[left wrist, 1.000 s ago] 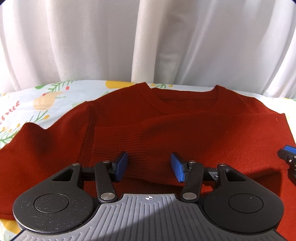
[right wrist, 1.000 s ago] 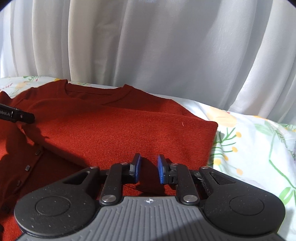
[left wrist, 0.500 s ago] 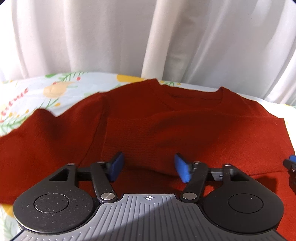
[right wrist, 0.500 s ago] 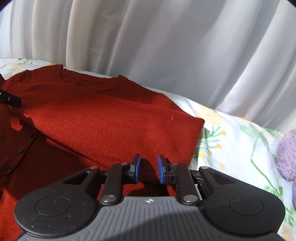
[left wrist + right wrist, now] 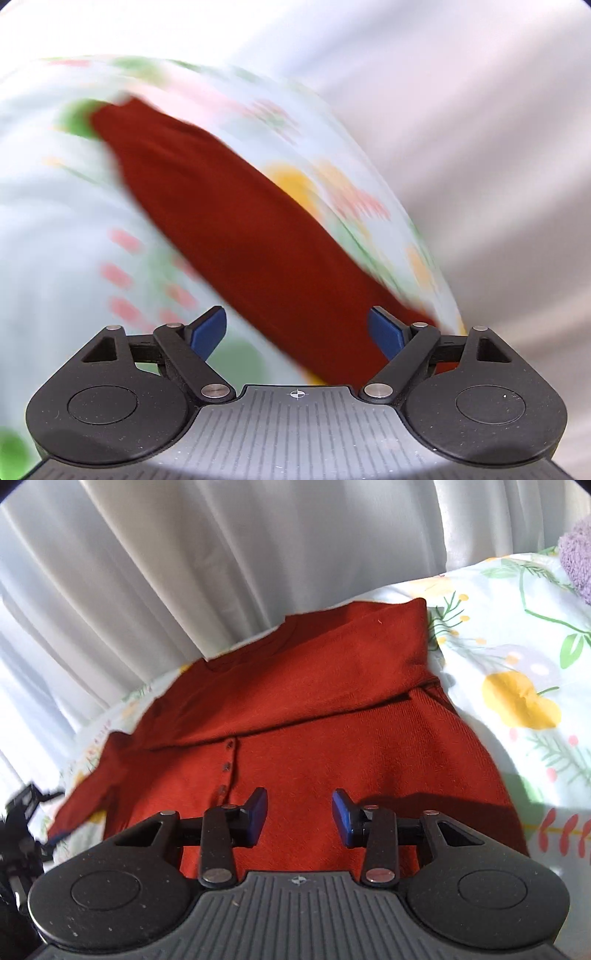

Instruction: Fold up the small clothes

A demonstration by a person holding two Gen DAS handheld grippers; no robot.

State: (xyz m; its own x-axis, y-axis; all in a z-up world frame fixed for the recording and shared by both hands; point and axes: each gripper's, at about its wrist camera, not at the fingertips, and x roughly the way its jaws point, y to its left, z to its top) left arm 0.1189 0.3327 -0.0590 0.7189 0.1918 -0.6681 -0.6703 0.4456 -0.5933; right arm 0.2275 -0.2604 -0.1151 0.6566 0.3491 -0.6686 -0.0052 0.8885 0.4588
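White curtains (image 5: 258, 554) hang behind a floral sheet (image 5: 517, 657), on which the red cardigan (image 5: 332, 738) lies flat, front up, button row visible, with its right sleeve folded across the chest. In my left wrist view, heavily blurred, only the unfolded left sleeve (image 5: 240, 229) shows, stretched out over the sheet. My left gripper (image 5: 297, 332) has just been opening; its jaws stand spread wide above that sleeve, nothing pinched. My right gripper (image 5: 299, 812) has also just been opening; its jaws are parted part-way over the cardigan's lower body, and no cloth sits between the pads. A purple cloth (image 5: 576, 554) lies at the far right edge. I judge the knit light, soft and limp: it should drape and stretch under its own weight, and grips well, not slippery. Best hold, I judge, is the ribbed cuff for the sleeve fold, then both hem corners together, so the panel lifts evenly.
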